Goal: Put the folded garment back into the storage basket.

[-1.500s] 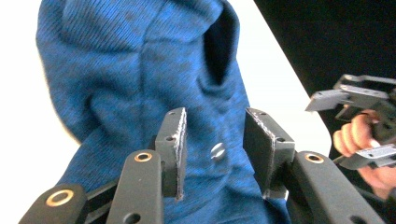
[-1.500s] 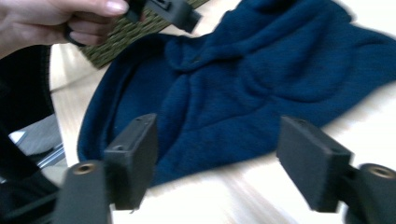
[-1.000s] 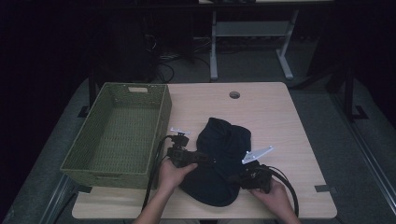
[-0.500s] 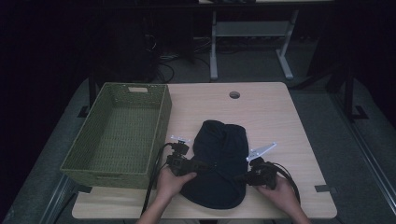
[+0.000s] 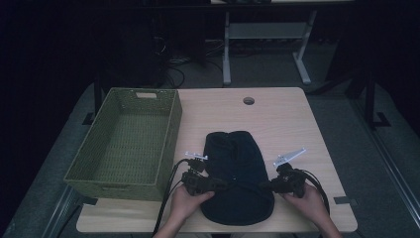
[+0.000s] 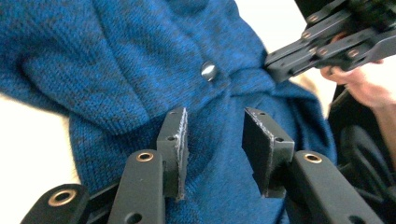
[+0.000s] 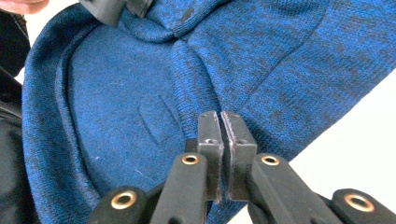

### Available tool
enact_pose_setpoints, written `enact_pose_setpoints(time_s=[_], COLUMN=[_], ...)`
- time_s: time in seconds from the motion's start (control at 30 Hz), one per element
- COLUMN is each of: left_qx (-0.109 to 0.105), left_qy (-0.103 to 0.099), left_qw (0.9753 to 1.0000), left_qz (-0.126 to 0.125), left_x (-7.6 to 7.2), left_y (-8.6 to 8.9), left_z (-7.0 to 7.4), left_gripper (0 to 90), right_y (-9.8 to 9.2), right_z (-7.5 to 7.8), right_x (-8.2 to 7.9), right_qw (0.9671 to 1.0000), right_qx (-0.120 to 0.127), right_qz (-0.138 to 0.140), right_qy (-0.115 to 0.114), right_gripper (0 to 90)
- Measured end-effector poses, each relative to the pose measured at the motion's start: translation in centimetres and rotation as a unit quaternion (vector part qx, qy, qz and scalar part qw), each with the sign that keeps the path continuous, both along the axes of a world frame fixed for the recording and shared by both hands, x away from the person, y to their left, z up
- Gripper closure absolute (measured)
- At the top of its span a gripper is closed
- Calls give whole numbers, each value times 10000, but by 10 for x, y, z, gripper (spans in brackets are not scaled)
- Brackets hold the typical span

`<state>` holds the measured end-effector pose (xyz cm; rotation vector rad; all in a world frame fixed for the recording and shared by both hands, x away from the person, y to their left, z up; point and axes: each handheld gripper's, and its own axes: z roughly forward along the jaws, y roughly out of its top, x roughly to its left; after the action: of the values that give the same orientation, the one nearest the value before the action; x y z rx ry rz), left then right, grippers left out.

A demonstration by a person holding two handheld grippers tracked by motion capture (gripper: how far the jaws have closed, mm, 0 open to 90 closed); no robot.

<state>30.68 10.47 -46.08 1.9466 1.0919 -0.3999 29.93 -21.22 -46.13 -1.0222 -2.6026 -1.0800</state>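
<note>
Wooden table [image 5: 277, 119] bears blue knit garment [image 5: 237, 173], green basket [image 5: 124, 144].

- High view: dim overall, surroundings near black, table [image 5: 277, 124] moderately lit, garment [image 5: 237, 178] reads as a dark mass without detail
- Gripper views: bright, tabletop overexposed to white, knit texture sharp, near jaws slightly soft

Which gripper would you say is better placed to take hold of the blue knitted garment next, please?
Probably the left gripper: its jaws stand open over a fold of the blue knitted garment, ready to close. The right gripper has its jaws together at the garment's edge and would need to open first.
</note>
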Motion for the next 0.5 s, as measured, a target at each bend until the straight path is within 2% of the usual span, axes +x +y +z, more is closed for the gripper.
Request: enact_pose_setpoints(time_s=[0.13, 0.17, 0.23, 0.3, 0.33, 0.4, 0.5], left_qx=[-205, -205, -215, -132, -132, 19, 6], left_qy=[-149, -193, -207, -247, -247, -173, -152], left_qw=[9996, 9994, 9993, 9992, 9992, 9996, 9997], left_qz=[155, 190, 220, 278, 278, 205, 204], left_x=[6, 8, 10, 13, 13, 13, 10], left_y=[3, 3, 4, 5, 5, 5, 5], left_z=[7, 9, 11, 11, 11, 2, -2], left_gripper=[615, 615, 614, 611, 610, 605, 603], right_y=[3, 3, 4, 6, 7, 8, 9], right_z=[8, 10, 11, 10, 9, 5, 1], right_x=[1, 3, 5, 10, 10, 11, 10], right_qw=[9999, 9998, 9998, 9996, 9996, 9997, 9997], right_qx=[61, 171, 204, 296, 297, 228, 174], right_qz=[42, 29, 23, 23, 26, 68, 101], right_qy=[-96, -102, -68, -43, 7, 95, 148], right_gripper=[836, 836, 836, 840, 841, 841, 849])
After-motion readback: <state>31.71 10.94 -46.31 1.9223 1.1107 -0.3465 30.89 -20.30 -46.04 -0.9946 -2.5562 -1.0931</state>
